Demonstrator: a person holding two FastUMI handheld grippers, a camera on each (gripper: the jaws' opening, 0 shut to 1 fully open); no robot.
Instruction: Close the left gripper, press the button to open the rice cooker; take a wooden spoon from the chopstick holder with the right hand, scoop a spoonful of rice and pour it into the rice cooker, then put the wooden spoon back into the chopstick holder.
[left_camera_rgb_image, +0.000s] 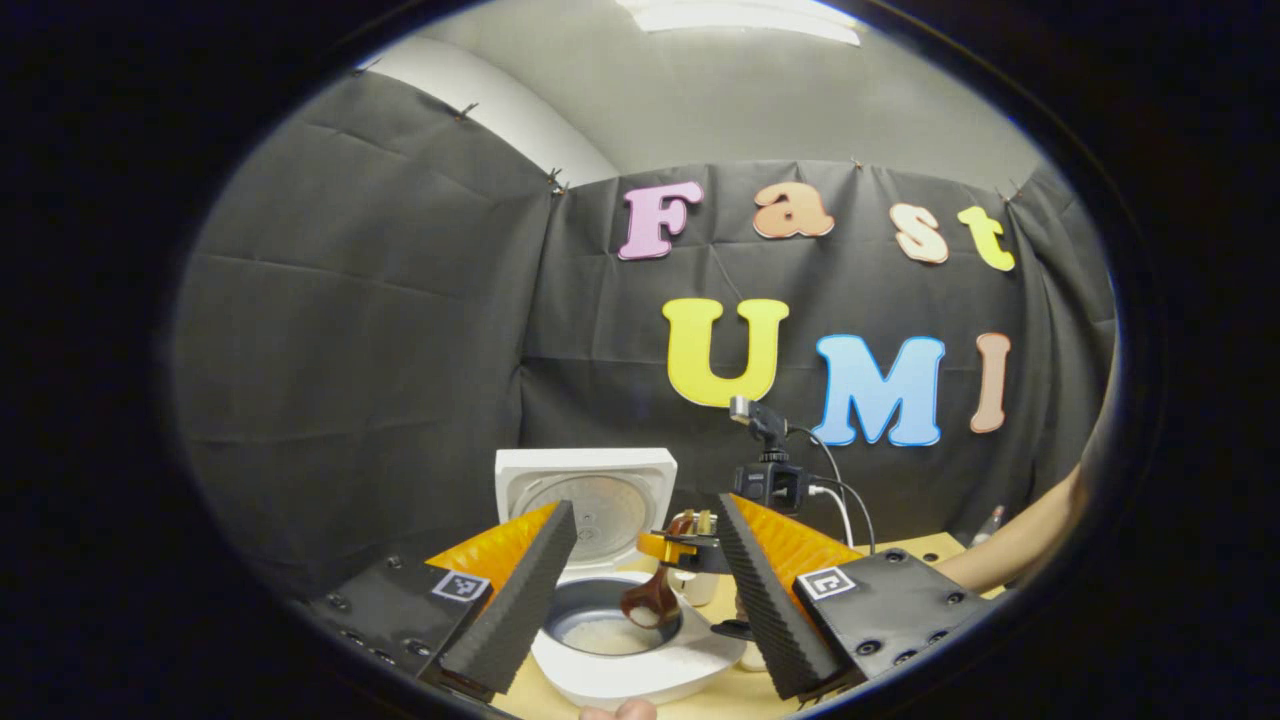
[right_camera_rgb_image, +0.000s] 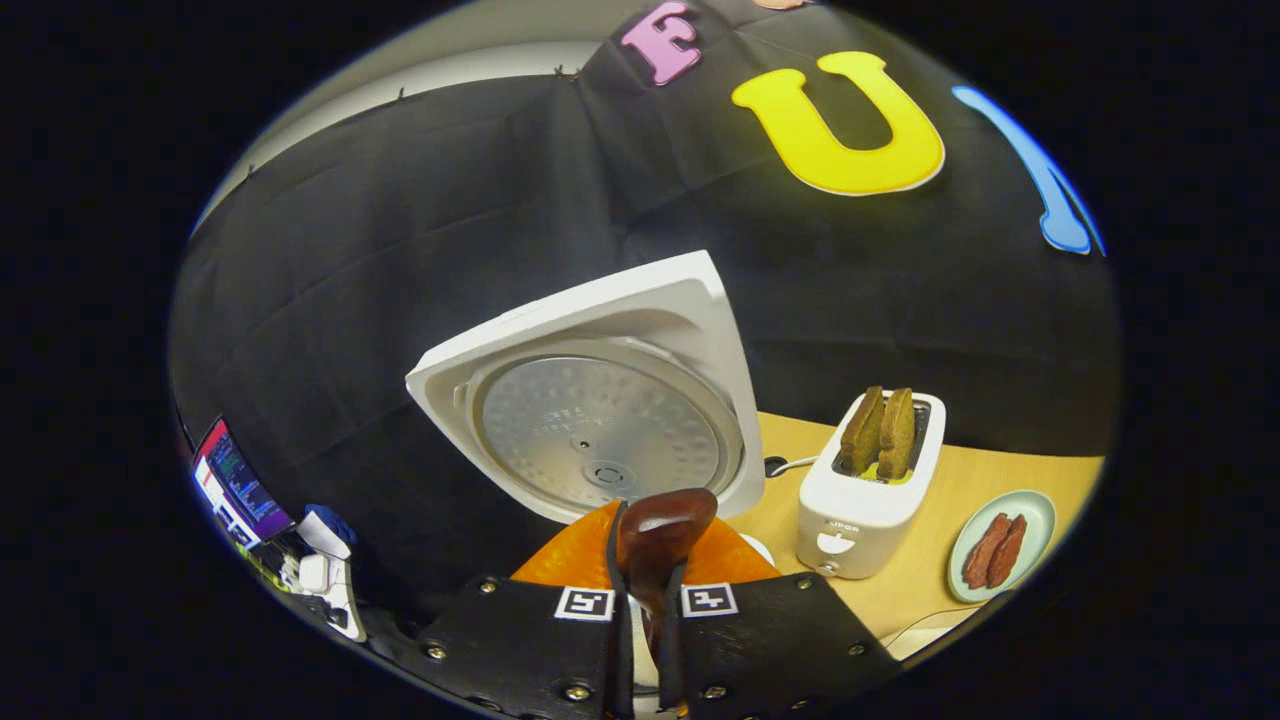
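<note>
Cooker (left_camera_rgb_image: 640, 670) lid open; our right claw (right_camera_rgb_image: 640, 590) clamps the spoon (right_camera_rgb_image: 660, 535) over the pot at 12 o'clock; left claw (left_camera_rgb_image: 640, 580) gapes empty. Spoon's return remains.

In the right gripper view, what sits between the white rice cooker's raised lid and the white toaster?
Bare wooden tabletop, with a cable near the raised lid and the toaster.

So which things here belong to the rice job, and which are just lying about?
Job: rice cooker with lid up, wooden spoon in the right gripper, left gripper.
Lying about: toaster, plate, small camera.
</note>
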